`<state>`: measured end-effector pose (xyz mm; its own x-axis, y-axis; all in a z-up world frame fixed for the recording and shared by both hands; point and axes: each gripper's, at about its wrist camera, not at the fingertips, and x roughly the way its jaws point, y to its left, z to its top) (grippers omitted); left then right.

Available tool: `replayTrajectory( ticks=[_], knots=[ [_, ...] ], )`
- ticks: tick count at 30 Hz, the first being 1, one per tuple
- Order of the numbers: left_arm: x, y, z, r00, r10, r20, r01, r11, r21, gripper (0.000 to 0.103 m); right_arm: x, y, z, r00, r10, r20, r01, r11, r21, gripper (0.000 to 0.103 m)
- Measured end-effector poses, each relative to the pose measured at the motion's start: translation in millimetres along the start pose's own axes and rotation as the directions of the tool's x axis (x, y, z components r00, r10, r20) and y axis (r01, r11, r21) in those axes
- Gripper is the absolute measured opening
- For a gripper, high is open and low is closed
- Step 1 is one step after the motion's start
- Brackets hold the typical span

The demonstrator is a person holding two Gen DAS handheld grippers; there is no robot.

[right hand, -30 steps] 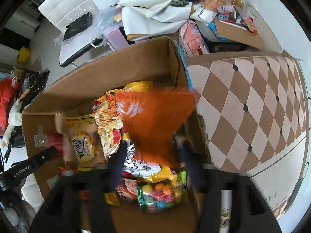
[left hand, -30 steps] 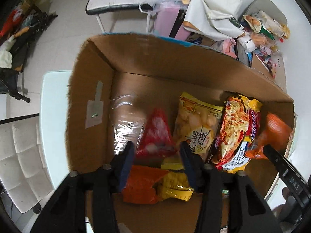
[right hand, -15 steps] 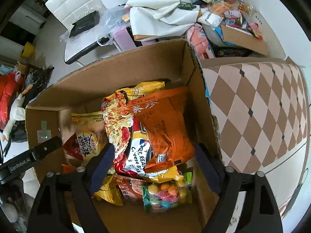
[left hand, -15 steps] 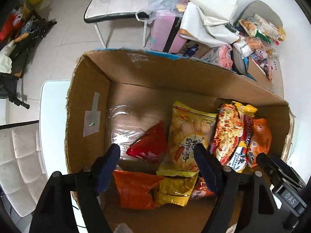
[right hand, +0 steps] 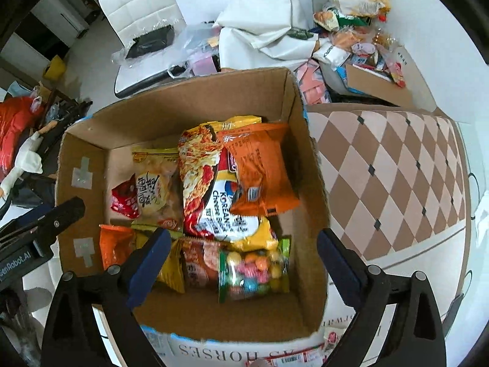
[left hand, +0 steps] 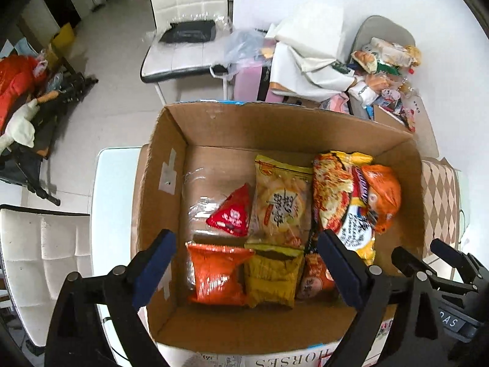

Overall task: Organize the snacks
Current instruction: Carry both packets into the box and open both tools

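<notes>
Hovering above the cardboard box (left hand: pixel 171 140), both the left tongs (left hand: pixel 244 263) and the right tongs (right hand: pixel 241 260) are opening with nothing between them, so the next packet should be laid flat in the bare left part of the box.

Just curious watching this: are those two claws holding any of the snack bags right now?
No. The left gripper and right gripper are both empty, jaws opening above the cardboard box.

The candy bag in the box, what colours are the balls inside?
Pink, orange, yellow and blue, in the candy bag. Right wrist view shows it best.
</notes>
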<state>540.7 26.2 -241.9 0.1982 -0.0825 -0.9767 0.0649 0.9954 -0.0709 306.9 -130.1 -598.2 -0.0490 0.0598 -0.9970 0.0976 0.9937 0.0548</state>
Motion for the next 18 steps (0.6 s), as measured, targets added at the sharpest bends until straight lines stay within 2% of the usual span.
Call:
replayTrajectory(
  ticks=[6,12,18],
  knots=[
    [-30,-2,-31,0.998,-0.018,0.054,0.019,1.0,-0.017,0.095,-33,4,-26,0.997,-0.017,0.073,0.019,0.999,-0.03,0.098],
    [-57,-2,-64,0.991,0.005,0.133,0.002,0.999,-0.046,0.095,-55,8,-59,0.994,-0.02,0.111,0.026,0.998,-0.051,0.098],
    [-78,-1,-95,0.985,0.024,0.173,-0.015,0.999,-0.052,0.095,-78,4,-86,0.99,0.001,0.139,0.005,0.999,-0.046,0.098]
  ],
)
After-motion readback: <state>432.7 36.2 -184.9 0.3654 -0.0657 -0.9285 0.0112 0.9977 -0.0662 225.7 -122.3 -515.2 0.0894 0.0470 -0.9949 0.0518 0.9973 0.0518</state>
